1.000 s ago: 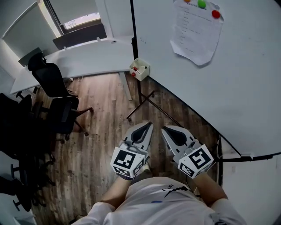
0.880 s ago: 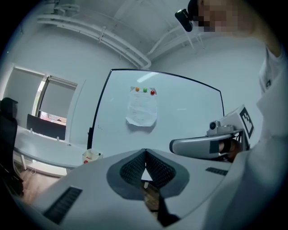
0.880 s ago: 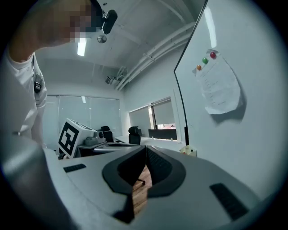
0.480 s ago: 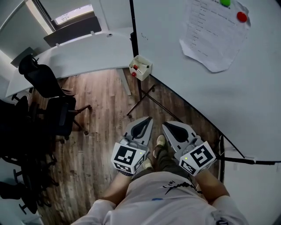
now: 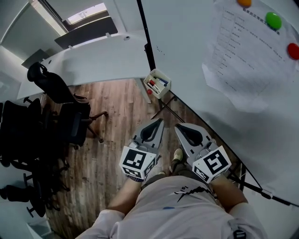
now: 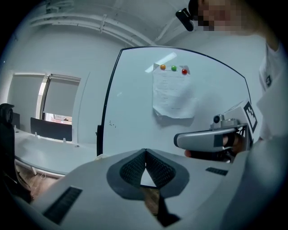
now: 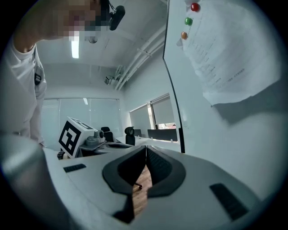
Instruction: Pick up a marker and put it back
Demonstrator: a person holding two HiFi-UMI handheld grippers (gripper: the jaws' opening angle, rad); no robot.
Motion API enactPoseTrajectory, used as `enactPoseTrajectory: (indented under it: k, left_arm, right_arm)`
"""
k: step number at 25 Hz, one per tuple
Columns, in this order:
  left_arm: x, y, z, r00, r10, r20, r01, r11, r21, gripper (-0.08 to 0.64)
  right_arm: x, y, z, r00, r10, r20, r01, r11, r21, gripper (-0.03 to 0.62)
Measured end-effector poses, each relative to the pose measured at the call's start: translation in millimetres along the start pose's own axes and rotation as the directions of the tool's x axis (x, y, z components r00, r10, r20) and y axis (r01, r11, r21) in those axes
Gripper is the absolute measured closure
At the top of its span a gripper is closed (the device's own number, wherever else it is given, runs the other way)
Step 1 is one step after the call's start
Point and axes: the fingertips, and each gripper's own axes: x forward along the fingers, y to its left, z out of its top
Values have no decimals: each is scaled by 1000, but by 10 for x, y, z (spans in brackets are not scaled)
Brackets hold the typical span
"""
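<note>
1. The person is holding the left gripper and the right gripper side by side, low in front of the body. Both are pointing toward the whiteboard.
2. The left gripper's jaws are pressing together at the tips. Nothing is sitting between them.
3. The right gripper's jaws are sitting tight together too, with nothing in them.
4. The markers are lying in a small white box. The box is hanging at the bottom corner of the whiteboard, well apart from both grippers.
5. The markers are looking red and blue, but they are too small for me to count.
6. A sheet of paper is hanging on the whiteboard under a green magnet, a red magnet and an orange magnet.
7. A white desk and black chairs are standing on the wood floor off to the left.
</note>
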Motion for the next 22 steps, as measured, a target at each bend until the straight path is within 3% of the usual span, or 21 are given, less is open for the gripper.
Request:
enactPoseTrajectory:
  k: [7,11,18,22]
  left_arm:
    - [504,174,12,998,54,-34,-55,998,-11,549]
    - [711,295,-43,995,77,-58,-73,995,66,549]
    - [1078,591,-193,996,47,-80,-40,996,84,548]
    - [1289,760,-271,996,21,-92,-7,989,148,548]
  right_arm:
    - [206,-409,105,997,78,4,-78,997,15,578]
    - [275,-455,74,994,106,5,-106,994,26,578]
    - [530,-619,-43,997,68,-28,-67,997,38,578]
    - [738,-706,-31,998,39,-45,-38,999,26,578]
